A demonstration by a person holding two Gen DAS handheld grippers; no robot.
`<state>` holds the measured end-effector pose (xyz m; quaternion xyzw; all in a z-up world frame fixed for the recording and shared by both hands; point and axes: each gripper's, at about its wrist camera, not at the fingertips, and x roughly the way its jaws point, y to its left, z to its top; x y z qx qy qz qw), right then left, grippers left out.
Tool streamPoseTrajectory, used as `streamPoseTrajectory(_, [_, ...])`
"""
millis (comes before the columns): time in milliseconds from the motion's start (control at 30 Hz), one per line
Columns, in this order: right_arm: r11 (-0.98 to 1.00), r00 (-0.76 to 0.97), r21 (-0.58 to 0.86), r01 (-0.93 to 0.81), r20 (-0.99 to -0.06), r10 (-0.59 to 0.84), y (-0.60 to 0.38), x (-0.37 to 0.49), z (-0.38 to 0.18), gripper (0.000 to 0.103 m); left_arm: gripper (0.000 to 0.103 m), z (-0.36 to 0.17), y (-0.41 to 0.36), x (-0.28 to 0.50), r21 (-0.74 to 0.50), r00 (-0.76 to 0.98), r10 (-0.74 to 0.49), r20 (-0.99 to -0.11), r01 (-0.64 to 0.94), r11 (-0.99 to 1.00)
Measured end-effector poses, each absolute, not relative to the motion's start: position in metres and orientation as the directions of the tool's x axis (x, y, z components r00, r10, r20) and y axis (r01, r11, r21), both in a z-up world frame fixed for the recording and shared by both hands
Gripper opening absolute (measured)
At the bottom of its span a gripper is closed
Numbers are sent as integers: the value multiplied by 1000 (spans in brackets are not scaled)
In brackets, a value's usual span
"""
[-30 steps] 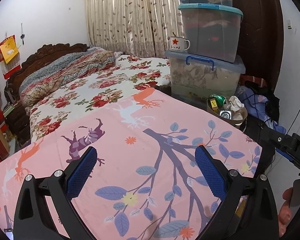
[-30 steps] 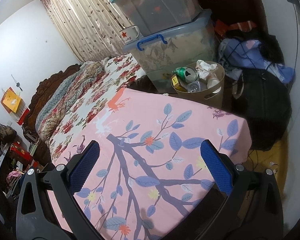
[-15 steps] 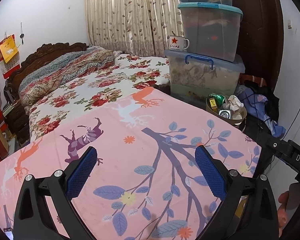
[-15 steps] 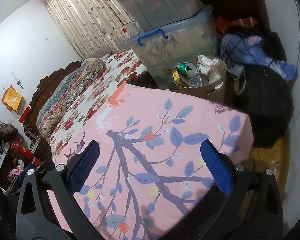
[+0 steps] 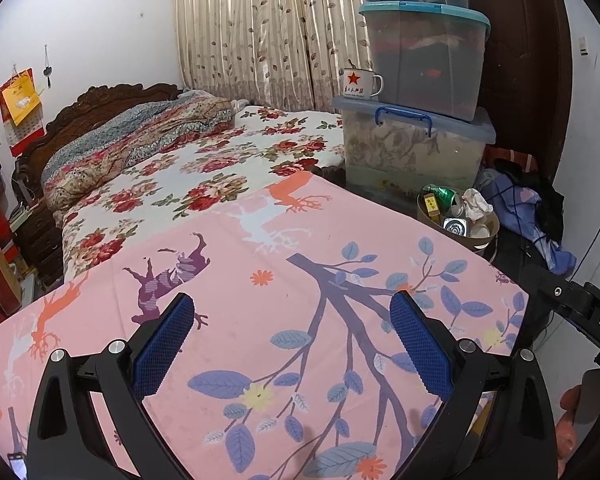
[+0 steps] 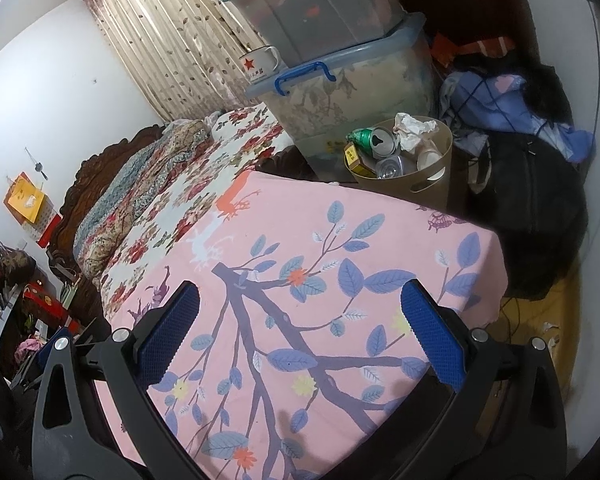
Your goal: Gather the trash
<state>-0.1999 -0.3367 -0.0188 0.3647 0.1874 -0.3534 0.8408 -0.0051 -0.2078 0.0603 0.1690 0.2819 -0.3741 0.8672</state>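
- Clearly late in the job, judging by the trash bin (image 6: pixel 404 176) on the floor past the far end of the bench (image 5: pixel 300 320), just beside the stacked storage boxes (image 5: pixel 416 152).
- Already in the bin: a green can (image 6: pixel 370 140), a crumpled tissue (image 6: pixel 412 126), a yellow box (image 6: pixel 354 156), a second can standing on end (image 6: pixel 390 166), and what looks like a paper cup (image 6: pixel 428 156).
- Nothing like trash in sight on the pink tablecloth over the bench, in either view.
- Possibly some left: small pale scraps (image 6: pixel 550 330) on the floor by the right wall, too small to identify.
- Left gripper (image 5: pixel 296 338) held above the near part of the bench, jaws spread wide, nothing between the blue pads.
- Right gripper (image 6: pixel 300 320) likewise above the bench, aimed more toward the bin, jaws spread and empty.
- Both well apart from the bin; no piece being carried.
- Off to the side and not part of the job, as far as can be judged: the flowered bed (image 5: pixel 204 176), the mug with a red star (image 5: pixel 358 84) on the lower box lid, the heap of clothes (image 6: pixel 512 120) in the corner.
- Remaining work, at a guess: a check of the floor by the wall, otherwise little or none.
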Motion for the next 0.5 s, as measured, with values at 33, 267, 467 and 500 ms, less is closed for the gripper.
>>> streamPoseTrajectory(33, [483,680,482,731,-573,-457,-337,-200,-19,100,94,60,-208,-5,82,559,-553,-618,746,661])
streamPoseTrajectory(267, [483,680,482,731,-573,-458,-337,-200,-19,100,94,55,-212,-6,82,546,-549,-633,752,654])
streamPoseTrajectory(467, [486,681,480,730,-571,-459,-336,-200,-19,100,94,54,-214,-10,94,548,-549,-630,756,648])
streamPoseTrajectory(500, [485,681,481,730,-572,-458,-337,-200,-19,100,94,54,-214,-10,94,548,-550,-629,757,647])
